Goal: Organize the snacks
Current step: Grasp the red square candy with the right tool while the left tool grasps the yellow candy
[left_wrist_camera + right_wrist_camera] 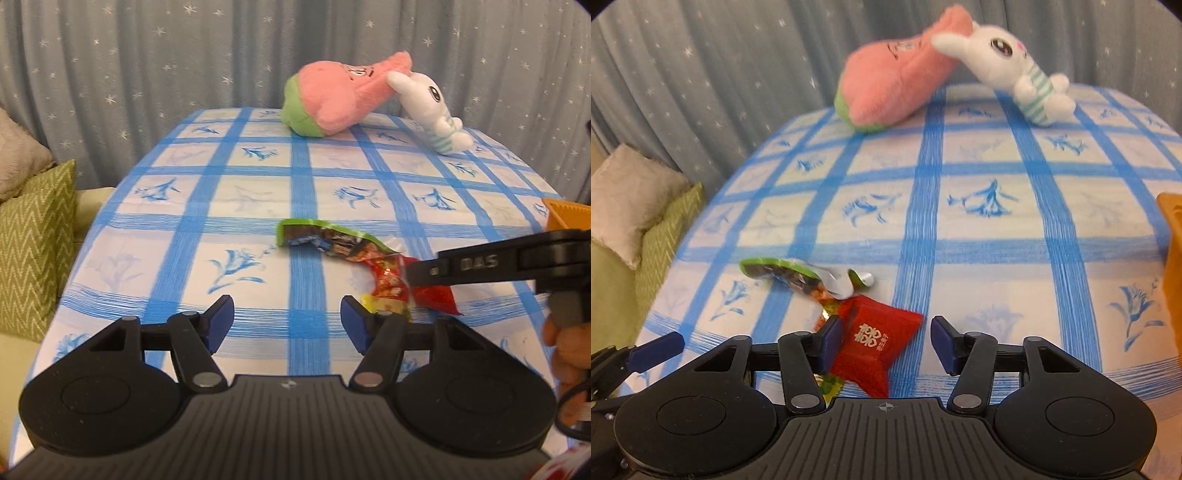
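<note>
Glossy crinkled foil snack packets lie on a matt woven-cloth tablecloth near fuzzy plush toys.

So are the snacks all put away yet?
Not yet, nothing looks put away. The red snack packet lies between the open fingers of the right gripper, not gripped. The green snack packet and a yellow wrapper are loose on the tablecloth. The left gripper is open and empty. An orange box waits at the edge.
</note>
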Motion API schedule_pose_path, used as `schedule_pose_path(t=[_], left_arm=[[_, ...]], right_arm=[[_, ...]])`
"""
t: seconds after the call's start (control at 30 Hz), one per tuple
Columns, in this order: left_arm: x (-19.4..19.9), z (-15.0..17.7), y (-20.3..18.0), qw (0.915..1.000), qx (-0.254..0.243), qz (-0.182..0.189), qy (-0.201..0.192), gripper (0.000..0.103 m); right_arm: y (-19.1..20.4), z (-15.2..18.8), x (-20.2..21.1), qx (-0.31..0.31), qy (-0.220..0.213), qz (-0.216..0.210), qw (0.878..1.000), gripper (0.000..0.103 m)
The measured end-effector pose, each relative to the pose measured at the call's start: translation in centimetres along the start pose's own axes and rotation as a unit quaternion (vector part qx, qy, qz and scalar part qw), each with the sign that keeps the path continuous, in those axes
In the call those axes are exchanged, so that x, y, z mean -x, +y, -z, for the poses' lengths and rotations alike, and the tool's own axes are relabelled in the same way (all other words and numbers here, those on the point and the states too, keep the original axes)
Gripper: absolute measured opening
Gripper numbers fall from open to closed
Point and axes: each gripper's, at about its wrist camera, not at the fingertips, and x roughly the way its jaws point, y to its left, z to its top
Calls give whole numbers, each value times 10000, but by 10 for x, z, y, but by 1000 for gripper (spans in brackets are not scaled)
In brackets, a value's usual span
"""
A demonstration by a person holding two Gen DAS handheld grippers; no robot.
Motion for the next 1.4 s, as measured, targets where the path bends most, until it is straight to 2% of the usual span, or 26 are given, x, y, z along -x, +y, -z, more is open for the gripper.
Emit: schedule_pose_path(t=[0.13,0.23,0.5,0.67,0.83,0.97,1.13,1.23,1.4], left_arm=[[-4,2,-5,9997,-81,201,72,61],[-8,5,-6,9992,-67,375,142,61],[-21,4,-17,9958,-163,880,214,61],[-32,0,-30,9926,-293,1170,168,53],[-37,2,-41,9919,-525,1133,241,38],[-38,4,-44,9919,-635,1077,241,38],[-36,6,-53,9908,-939,943,225,32],[-36,6,-52,9916,-825,963,249,24],[-33,6,-52,9931,-687,914,275,22]], right_arm=[[0,0,-5,142,46,61,9999,36],[-4,1,-4,147,63,33,9999,30],[-20,-4,12,166,-77,236,9996,29],[-32,-8,18,4,-117,272,9996,29],[-34,-9,17,48,-94,251,9996,29],[-34,-9,16,52,-95,234,9997,29],[-33,-9,17,70,-95,205,9997,29],[-31,-10,19,82,-122,189,9997,29],[-31,-7,22,99,-122,174,9997,29]])
